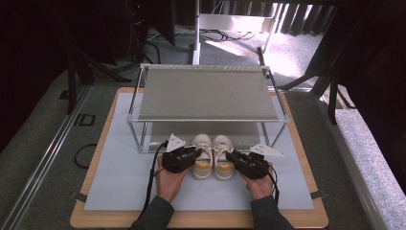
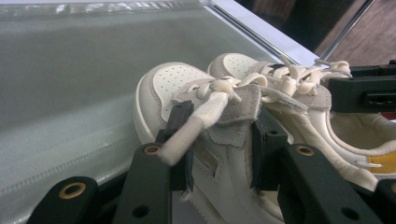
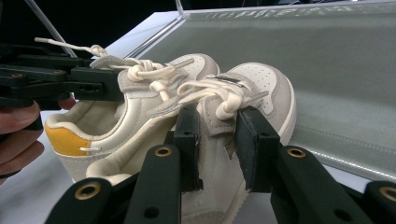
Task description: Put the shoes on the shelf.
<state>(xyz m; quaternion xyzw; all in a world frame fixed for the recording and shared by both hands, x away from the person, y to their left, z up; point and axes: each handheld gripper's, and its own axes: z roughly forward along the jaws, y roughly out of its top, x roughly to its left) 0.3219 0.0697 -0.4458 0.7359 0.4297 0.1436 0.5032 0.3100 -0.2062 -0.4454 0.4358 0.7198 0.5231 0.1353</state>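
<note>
A 2-tier metal rack (image 1: 210, 117) stands on a white mat (image 1: 119, 177)

2 dark grey-green sleeves are worn, ending at the wrists, with both hands bare. The left gripper (image 1: 194, 154) and the right gripper (image 1: 231, 156) are built of matte black plastic. Each is topped by a pale grey three-cornered plate printed with small dark marks, and a thin black cable is trailed from each back along the forearm. In the gripper views, 2 flat black arms are seen on each gripper, pierced by brass-ringed holes and plain round holes. Each arm is ended by a blocky black jaw with a small screw set in its side. On the far gripper's jaw, a slot with 3 small holes is seen.
</note>
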